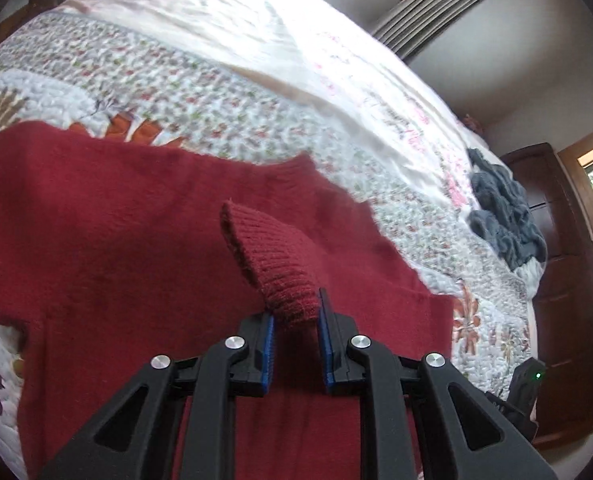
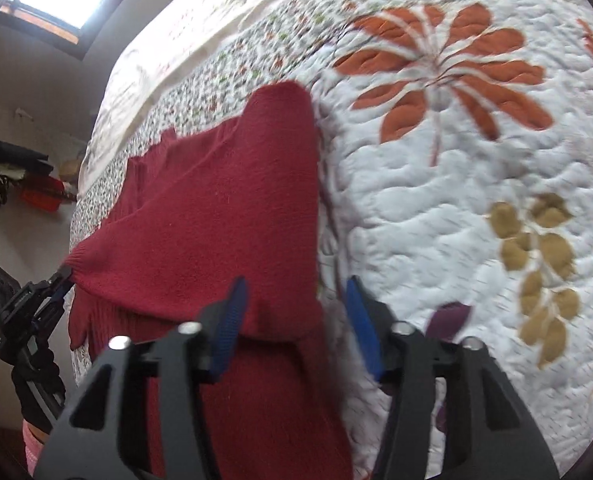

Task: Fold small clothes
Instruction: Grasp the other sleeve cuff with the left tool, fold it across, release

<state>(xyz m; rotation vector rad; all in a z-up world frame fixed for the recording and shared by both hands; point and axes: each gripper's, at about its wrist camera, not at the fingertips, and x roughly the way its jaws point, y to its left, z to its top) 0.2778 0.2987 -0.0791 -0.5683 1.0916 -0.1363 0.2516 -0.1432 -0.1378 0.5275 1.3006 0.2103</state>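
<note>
Left wrist view: red knit sweater [image 1: 116,248] was spread flat on a floral quilt [image 1: 224,80]; its ribbed cuff [image 1: 280,268] was pinched betw. the blue pads of the left gripper [image 1: 295,316] & lifted off the body. A grey knit garment [image 1: 500,216] was seen further along the bed. Right wrist view: right gripper [image 2: 296,320] was held w/ fingers well apart over the sweater's edge, nothing clamped.

The left gripper [image 1: 294,316] pinches a ribbed red cuff [image 1: 272,256]. The right gripper [image 2: 296,324] hangs with blue pads spread wide
</note>
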